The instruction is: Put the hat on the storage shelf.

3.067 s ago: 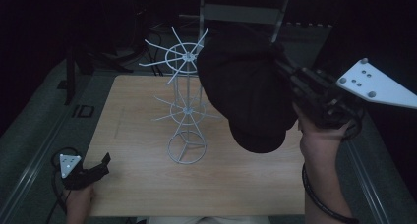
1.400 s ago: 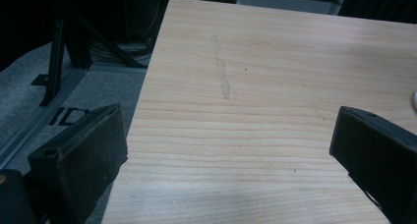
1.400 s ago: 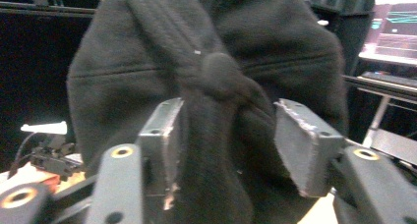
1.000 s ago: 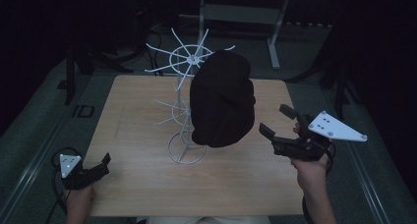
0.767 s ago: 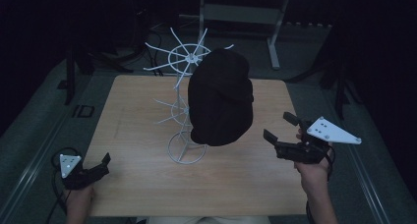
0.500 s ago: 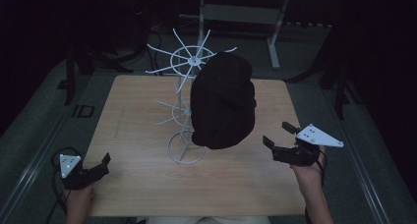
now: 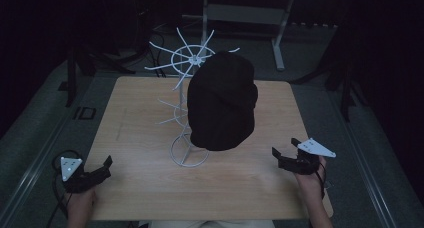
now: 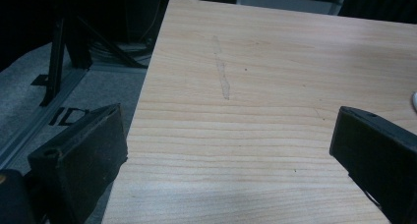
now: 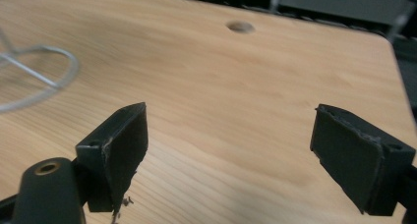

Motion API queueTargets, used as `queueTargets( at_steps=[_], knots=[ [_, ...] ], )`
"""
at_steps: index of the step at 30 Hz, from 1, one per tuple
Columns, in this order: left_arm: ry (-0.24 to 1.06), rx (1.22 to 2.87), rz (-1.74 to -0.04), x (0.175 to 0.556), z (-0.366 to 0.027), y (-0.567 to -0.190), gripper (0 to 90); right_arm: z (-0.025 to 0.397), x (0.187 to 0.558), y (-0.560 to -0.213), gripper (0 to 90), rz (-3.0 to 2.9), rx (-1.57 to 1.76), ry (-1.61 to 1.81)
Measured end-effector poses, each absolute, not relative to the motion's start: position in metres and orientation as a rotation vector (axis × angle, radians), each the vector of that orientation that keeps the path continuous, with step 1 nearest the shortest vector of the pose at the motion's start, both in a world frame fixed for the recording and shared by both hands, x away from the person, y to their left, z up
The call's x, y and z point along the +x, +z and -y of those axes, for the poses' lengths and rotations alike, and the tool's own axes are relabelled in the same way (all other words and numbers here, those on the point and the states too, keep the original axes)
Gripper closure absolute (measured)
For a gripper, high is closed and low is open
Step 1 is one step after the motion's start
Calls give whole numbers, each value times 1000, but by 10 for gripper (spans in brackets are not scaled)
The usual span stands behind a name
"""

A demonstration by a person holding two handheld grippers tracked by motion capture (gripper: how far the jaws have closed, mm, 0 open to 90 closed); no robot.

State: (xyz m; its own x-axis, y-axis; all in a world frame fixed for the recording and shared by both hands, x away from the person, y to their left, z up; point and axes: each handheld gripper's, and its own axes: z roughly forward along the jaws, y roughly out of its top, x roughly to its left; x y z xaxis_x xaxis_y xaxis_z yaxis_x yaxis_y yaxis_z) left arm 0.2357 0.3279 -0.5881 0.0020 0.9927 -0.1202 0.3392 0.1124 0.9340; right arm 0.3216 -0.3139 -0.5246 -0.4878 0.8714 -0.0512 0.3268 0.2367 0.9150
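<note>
A black cap hangs on a white wire stand in the middle of the wooden table. The stand's ring base lies at the left edge of the right gripper view. My right gripper hovers low over the table's right side, below and right of the cap, open with nothing between its jaws. My left gripper rests at the table's front left corner, open and empty, looking across bare wood.
A round hole sits in the tabletop near its far edge. Grey carpet surrounds the table. A metal table frame and dark stands are behind it.
My right gripper has let go of the cap, which now hangs on the stand, and has drawn back and down toward the table's front right. The left gripper has stayed put.
</note>
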Motion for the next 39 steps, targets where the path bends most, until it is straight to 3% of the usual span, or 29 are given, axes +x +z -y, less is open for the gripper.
queueTargets(
  at_steps=[16, 39],
  knots=[
    [920, 1379, -1495, 236, -328, -588, 15, 366, 317, -561, 141, -1845, 1275, 1042],
    [919, 1379, -1493, 236, -328, -588, 14, 409, 307, -572, 146, -1633, 1474, 930]
  ],
)
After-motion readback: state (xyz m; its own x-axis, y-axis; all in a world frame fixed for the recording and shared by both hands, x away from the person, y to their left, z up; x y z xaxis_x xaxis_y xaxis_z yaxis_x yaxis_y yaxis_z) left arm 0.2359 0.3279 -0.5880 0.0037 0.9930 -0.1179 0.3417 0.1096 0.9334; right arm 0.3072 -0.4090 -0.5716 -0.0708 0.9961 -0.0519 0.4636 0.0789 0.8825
